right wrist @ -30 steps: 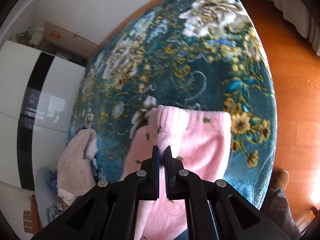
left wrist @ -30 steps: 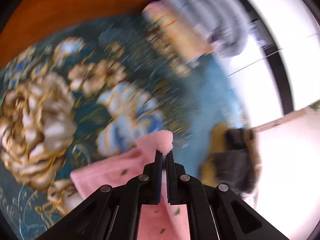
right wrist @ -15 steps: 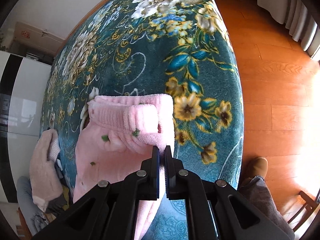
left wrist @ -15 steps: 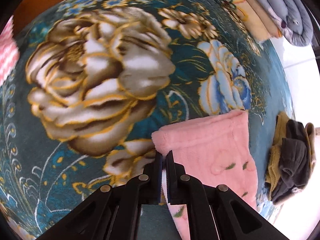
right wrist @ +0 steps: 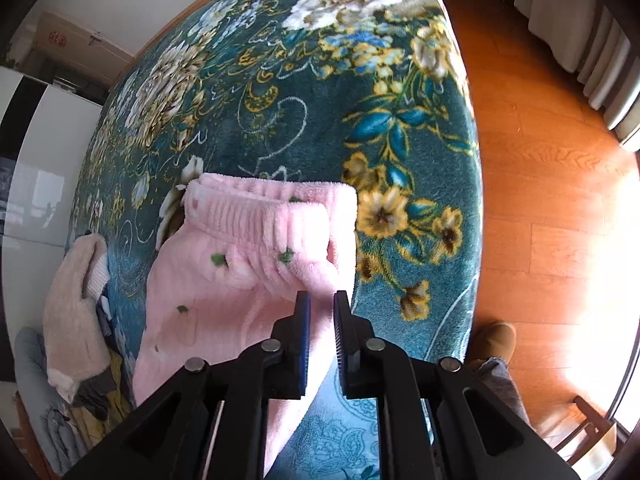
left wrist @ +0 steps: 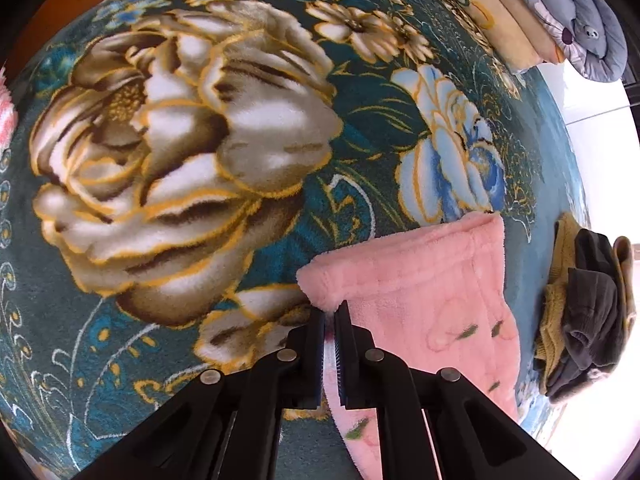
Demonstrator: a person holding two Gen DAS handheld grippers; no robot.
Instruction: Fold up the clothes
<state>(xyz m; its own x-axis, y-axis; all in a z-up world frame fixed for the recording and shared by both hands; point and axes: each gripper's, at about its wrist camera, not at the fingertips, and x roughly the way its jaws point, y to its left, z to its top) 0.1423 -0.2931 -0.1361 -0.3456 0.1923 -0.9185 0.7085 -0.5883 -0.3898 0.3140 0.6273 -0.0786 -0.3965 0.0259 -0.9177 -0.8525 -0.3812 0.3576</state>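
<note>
Left gripper: your jaws are nearly together, pinching the fluffy near corner of the pink fleece garment — they are just starting to part.
Right gripper: your jaws are opening; a narrow gap shows, and the garment's folded edge sits right at the tips, with no clear press on it.
Pose: both your grippers tip steeply down toward the bed.
Pink fleece garment: plush pile with small green leaf marks and a ribbed waistband; it lies flat on the blanket, folded over itself.
Blanket: thick velvety teal plush with large cream and gold flowers; it covers the whole bed.
Open room: broad bare blanket lies beyond the garment in both views.
Right edge: the blanket drops to an orange wooden floor.
Clothes pile: dark grey and mustard knits, crumpled — near the bed's edge, apart from the garment.
Far corner: folded quilts, smooth and padded.
</note>
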